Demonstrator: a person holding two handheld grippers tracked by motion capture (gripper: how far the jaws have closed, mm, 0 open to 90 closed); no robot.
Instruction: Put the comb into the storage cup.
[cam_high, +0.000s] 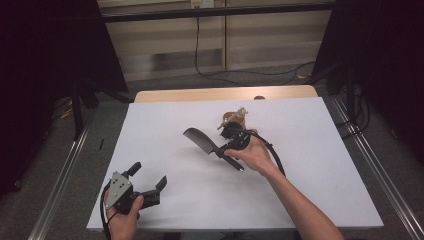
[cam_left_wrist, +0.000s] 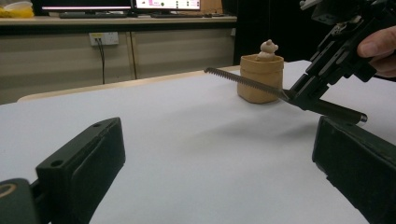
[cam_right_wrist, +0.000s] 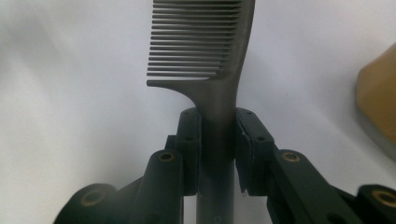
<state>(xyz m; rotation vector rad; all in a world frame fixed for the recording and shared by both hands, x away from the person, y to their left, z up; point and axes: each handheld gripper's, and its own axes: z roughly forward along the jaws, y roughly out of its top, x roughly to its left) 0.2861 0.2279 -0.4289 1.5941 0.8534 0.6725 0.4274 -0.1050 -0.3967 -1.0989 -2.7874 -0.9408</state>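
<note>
Right gripper (cam_high: 223, 149) clamped on comb (cam_high: 198, 139), jaws closed tight on the handle just below the teeth, as seen close up in the right gripper view, where comb (cam_right_wrist: 205, 51) runs straight up between the two pads (cam_right_wrist: 189, 140). Held clear of the table (cam_high: 310, 165), teeth end pointing away toward the left, handle tip sticking out past the hand (cam_high: 255, 155). From the left gripper view, comb (cam_left_wrist: 243, 81) lifted above the white sheet and tilted, its shadow lying apart below it. Left gripper (cam_high: 148, 176) resting near the front-left edge of the table, jaws spread wide, nothing between them; same in its own view, both pads (cam_left_wrist: 88, 163) far apart with bare sheet between. Brown cup (cam_high: 235, 119) standing just behind the right gripper, a small figure (cam_left_wrist: 268, 47) poking out of its top. Progress, judged from this: pick-up done, grip looks firm and centred, comb already off the table. Left to do, probably: carry over to the cup and drop in upright, or hand across to the open left gripper; cannot tell which from here. No placing begun yet.
</note>
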